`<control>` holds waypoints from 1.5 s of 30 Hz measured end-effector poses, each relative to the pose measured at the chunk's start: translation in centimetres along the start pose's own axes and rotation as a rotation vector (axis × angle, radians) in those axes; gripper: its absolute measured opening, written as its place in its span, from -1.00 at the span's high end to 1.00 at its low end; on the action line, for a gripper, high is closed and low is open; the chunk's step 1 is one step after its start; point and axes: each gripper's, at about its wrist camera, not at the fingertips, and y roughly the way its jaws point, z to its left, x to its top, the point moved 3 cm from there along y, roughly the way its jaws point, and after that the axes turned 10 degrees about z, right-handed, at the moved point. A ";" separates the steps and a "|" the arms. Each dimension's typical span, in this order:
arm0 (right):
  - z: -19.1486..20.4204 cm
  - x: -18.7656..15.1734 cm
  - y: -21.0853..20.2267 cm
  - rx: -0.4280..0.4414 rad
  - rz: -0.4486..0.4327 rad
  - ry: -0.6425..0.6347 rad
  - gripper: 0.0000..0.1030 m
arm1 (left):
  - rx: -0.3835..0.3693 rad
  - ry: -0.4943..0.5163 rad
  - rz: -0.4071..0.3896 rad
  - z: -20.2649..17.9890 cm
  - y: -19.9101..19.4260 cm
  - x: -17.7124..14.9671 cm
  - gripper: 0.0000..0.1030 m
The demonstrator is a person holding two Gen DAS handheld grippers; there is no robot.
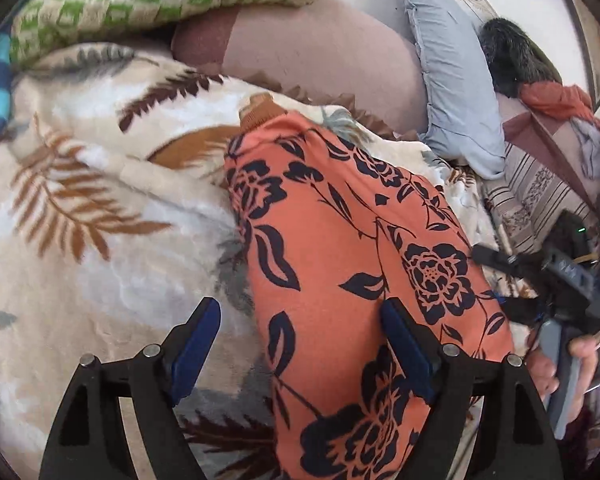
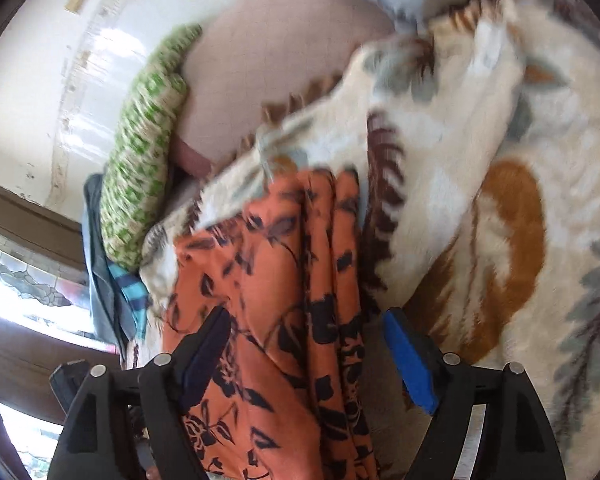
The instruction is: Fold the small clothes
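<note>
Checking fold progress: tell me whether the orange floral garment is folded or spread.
Folded: the orange black-flowered garment lies doubled lengthwise, layered edges stacked.

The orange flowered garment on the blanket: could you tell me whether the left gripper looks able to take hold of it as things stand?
Probably yes. The left gripper stands open right over the orange flowered garment, with the cloth's near edge between its fingers and nothing lying on top.

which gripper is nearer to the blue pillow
Right. In the left wrist view the right gripper sits just below the blue pillow; the left gripper is further off, over the orange garment.
</note>
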 end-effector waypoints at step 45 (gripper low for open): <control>6.6 -15.6 2.0 -0.059 0.022 -0.225 -0.26 | 0.284 -0.163 -0.076 4.1 -9.2 -13.7 -0.45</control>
